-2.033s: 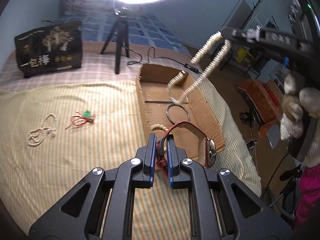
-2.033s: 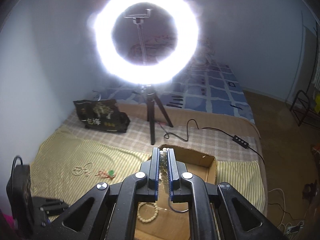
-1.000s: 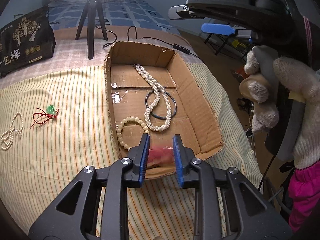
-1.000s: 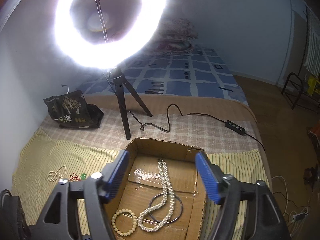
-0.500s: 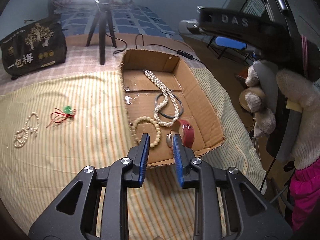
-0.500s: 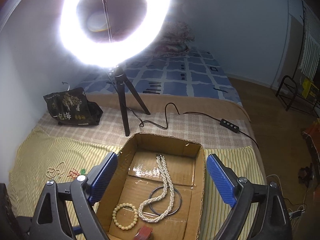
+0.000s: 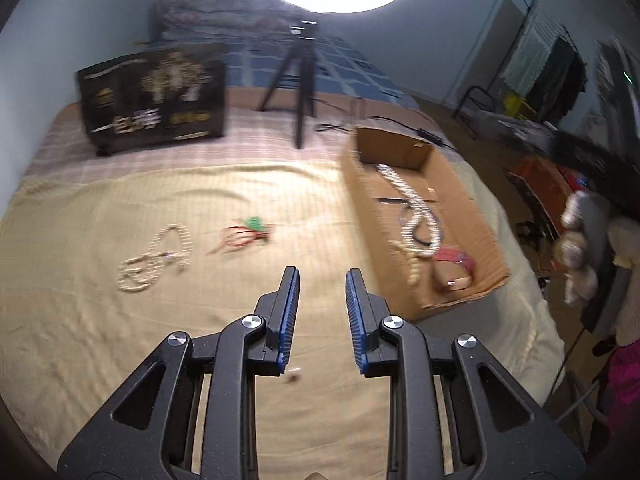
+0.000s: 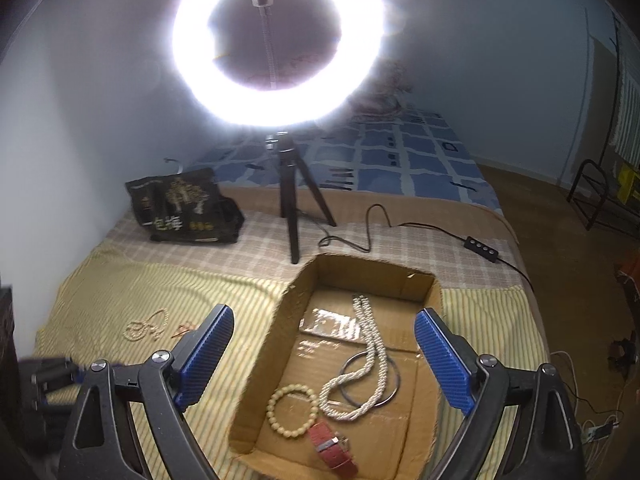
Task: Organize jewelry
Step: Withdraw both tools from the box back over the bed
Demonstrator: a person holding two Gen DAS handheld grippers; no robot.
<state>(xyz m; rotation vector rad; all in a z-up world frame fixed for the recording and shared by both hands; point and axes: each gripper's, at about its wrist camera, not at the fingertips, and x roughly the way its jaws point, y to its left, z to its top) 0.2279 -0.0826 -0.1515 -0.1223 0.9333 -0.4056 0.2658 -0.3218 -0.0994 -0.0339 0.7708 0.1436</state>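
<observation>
A cardboard box [image 8: 400, 280] [image 7: 472, 208] on the striped bedspread holds a long pearl necklace [image 8: 370, 356] [image 7: 416, 216], a dark bangle [image 8: 394, 380], a cream bead bracelet [image 8: 292, 412] and a red-strapped watch [image 8: 334, 446] [image 7: 454, 266]. A small bead necklace [image 7: 154, 258] [image 8: 146, 326] and a red cord with a green pendant [image 7: 248, 232] lie on the spread to the left. My left gripper [image 7: 322, 276] is open and empty over the spread, left of the box. My right gripper [image 8: 324, 324] is wide open and empty above the box.
A ring light on a tripod [image 8: 290, 208] stands behind the box, its cable and switch [image 8: 480, 246] trailing right. A black printed bag [image 7: 154, 98] sits at the back left. The bed edge drops to the floor on the right.
My left gripper let go of the red watch into the box, then swung left toward the loose jewelry. My right gripper dropped the pearl necklace into the box and opened wide.
</observation>
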